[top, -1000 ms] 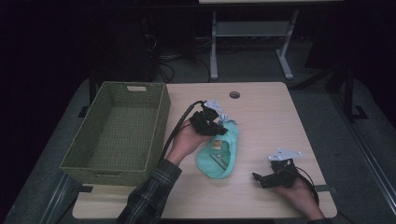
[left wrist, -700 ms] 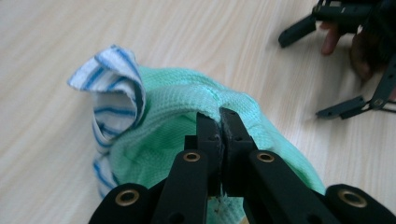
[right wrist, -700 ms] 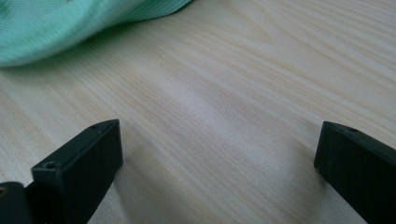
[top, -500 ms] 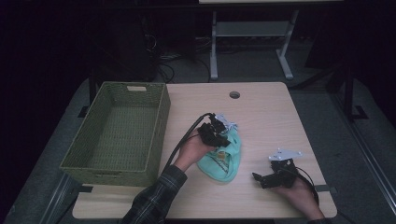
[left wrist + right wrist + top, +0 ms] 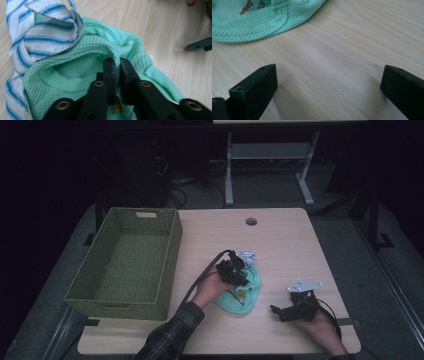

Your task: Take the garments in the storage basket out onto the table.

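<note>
- Left gripper (image 5: pixel 115 66): fingers pinch a fold of the mint-green waffle-knit garment (image 5: pixel 75 75), and have just been easing open a little with the cloth between them.
- Garment lies bunched on the counter (image 5: pixel 280 240), mid-front, touching a blue-striped white cloth (image 5: pixel 37 37).
- Right gripper (image 5: pixel 328 85): fingers wide apart, nothing between them, low over bare counter near the garment's hem.
- Green wicker basket (image 5: pixel 172 250) at left.

High view overhead, far; gripper views close, low; all share green cloth (image 5: pixel 240 295).
</note>
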Demonstrator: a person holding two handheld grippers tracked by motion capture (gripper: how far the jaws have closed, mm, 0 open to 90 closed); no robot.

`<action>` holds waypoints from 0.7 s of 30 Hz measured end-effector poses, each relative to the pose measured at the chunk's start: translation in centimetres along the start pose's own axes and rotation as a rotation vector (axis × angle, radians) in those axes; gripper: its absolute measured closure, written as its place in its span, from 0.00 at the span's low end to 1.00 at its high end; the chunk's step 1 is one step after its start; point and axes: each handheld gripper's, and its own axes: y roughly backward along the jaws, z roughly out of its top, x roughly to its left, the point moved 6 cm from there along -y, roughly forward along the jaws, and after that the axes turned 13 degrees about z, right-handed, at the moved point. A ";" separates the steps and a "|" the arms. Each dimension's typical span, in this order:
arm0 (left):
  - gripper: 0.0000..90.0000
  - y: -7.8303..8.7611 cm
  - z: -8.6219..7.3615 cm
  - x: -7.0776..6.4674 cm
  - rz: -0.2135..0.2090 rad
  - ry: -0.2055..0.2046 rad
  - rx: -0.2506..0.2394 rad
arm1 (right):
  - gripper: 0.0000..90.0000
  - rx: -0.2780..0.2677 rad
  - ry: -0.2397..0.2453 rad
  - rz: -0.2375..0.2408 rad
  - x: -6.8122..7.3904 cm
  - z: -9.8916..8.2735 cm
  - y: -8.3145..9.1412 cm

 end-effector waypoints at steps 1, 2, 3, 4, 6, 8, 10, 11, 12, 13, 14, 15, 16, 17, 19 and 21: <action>0.82 0.5 0.2 0.1 0.009 0.008 -0.013 | 0.01 0.000 0.000 0.000 0.0 0.0 0.0; 0.79 0.5 0.2 0.1 0.009 0.008 -0.013 | 0.01 0.000 0.000 0.000 0.0 0.0 0.0; 0.79 0.9 0.2 0.2 0.007 0.013 -0.020 | 0.01 0.000 0.000 0.000 0.0 0.0 0.0; 0.74 1.3 0.3 0.2 0.011 0.023 -0.031 | 0.01 0.000 0.000 0.000 0.0 0.0 0.0; 0.68 2.3 0.3 0.5 0.011 0.036 -0.055 | 0.01 0.000 0.000 0.000 0.0 0.0 0.0; 0.63 3.4 0.1 0.7 0.000 0.058 -0.080 | 0.01 -0.002 -0.001 0.000 0.0 0.0 0.0; 0.61 4.2 -0.3 0.7 -0.003 0.080 -0.100 | 0.01 -0.002 -0.002 0.000 0.0 0.0 0.0; 0.60 4.9 -1.0 0.8 -0.012 0.096 -0.123 | 0.01 -0.003 -0.001 0.000 0.0 0.0 0.0; 0.60 4.9 -1.0 0.8 -0.012 0.096 -0.123 | 0.01 -0.003 -0.001 0.000 0.0 0.0 0.0; 0.60 5.4 -1.5 0.9 -0.012 0.108 -0.129 | 0.01 -0.001 0.000 0.000 0.0 0.0 0.0; 0.60 5.5 -1.8 1.0 -0.009 0.113 -0.135 | 0.01 -0.001 0.000 0.000 0.0 0.0 0.0; 0.61 5.8 -2.4 1.1 -0.006 0.114 -0.131 | 0.01 0.000 -0.001 0.000 0.0 0.0 0.0; 0.66 6.0 -2.7 1.1 0.002 0.114 -0.136 | 0.01 0.000 -0.001 0.000 0.0 0.0 0.0; 0.73 6.4 -3.5 1.2 0.020 0.112 -0.134 | 0.01 0.000 0.000 -0.001 0.0 0.0 0.0; 0.79 6.6 -4.0 1.1 0.029 0.107 -0.134 | 0.01 0.000 0.001 -0.002 0.0 0.0 0.0; 0.82 6.8 -4.8 0.9 0.038 0.110 -0.131 | 0.01 0.002 -0.004 0.000 0.0 0.0 0.0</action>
